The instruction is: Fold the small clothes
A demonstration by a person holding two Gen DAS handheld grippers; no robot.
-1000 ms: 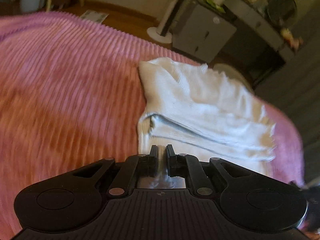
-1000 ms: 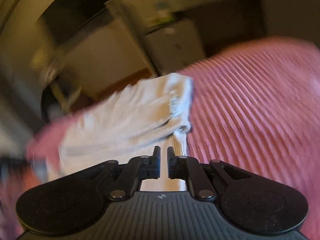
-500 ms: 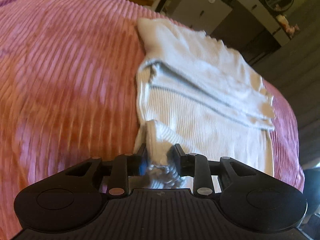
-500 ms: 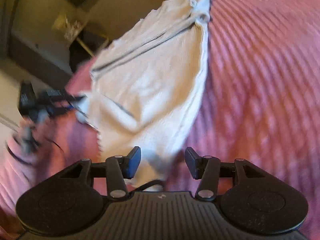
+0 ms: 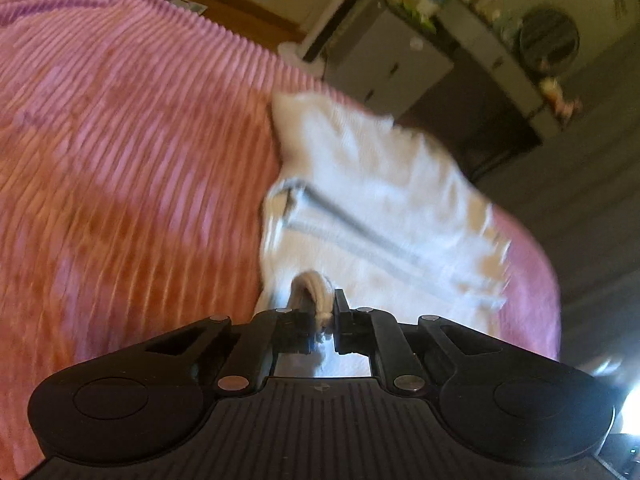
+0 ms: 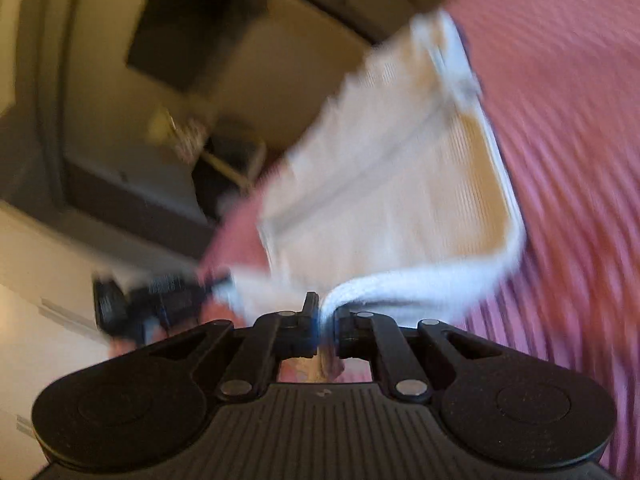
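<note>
On ribbed pink blanket (image 5: pixel 120 140), white knit garment (image 5: pixel 380 200)

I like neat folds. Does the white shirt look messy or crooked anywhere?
A bit. The white shirt lies on the pink blanket with its far edges ragged and uneven. The left gripper and right gripper each pinch a bunched near edge. No tear or stain shows, though both pictures are blurred.

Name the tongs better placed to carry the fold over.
Neither alone: left tongs and right tongs each pinch a near corner of the white garment on the pink blanket; move both together.
</note>
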